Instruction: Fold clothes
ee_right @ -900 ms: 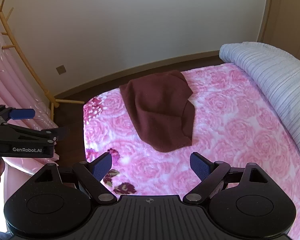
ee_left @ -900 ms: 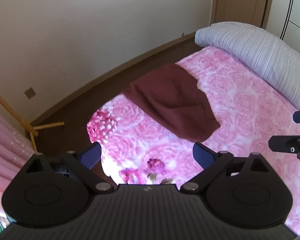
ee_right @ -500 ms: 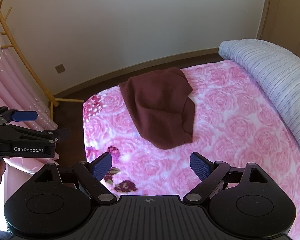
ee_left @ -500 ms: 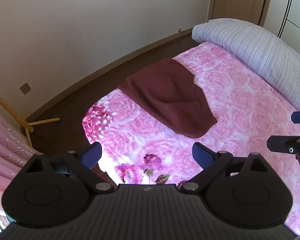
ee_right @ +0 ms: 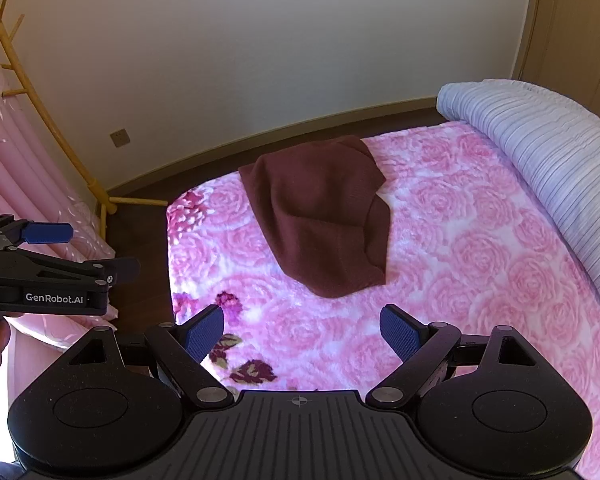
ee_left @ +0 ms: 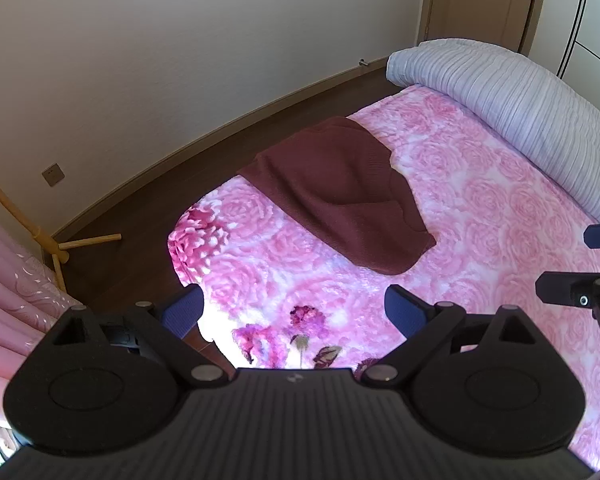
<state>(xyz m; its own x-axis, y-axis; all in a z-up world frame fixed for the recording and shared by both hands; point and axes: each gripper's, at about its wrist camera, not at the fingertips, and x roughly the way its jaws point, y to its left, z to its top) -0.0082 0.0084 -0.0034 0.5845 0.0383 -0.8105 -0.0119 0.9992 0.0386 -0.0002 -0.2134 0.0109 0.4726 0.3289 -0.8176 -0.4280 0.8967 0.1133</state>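
Left gripper (ee_left: 292, 312): two blue-padded fingers were seen spread wide; nothing was held between them.
Right gripper (ee_right: 302, 332): two blue-padded fingers were likewise spread wide, and nothing was gripped.
Garment (ee_left: 340, 196): one dark maroon garment was seen, laid ahead of both grippers, well apart from the fingertips and touched by neither.
Bedspread (ee_right: 460, 264): one pink rose-patterned bedspread was spread under both grippers, and the garment was carried on it near its far edge.
Quilt (ee_right: 548, 152): one rolled pale striped quilt was found ahead and to the right.
Rack (ee_right: 52, 120): one yellow wooden rack was seen to the left, beside pink curtains (ee_left: 8, 280).
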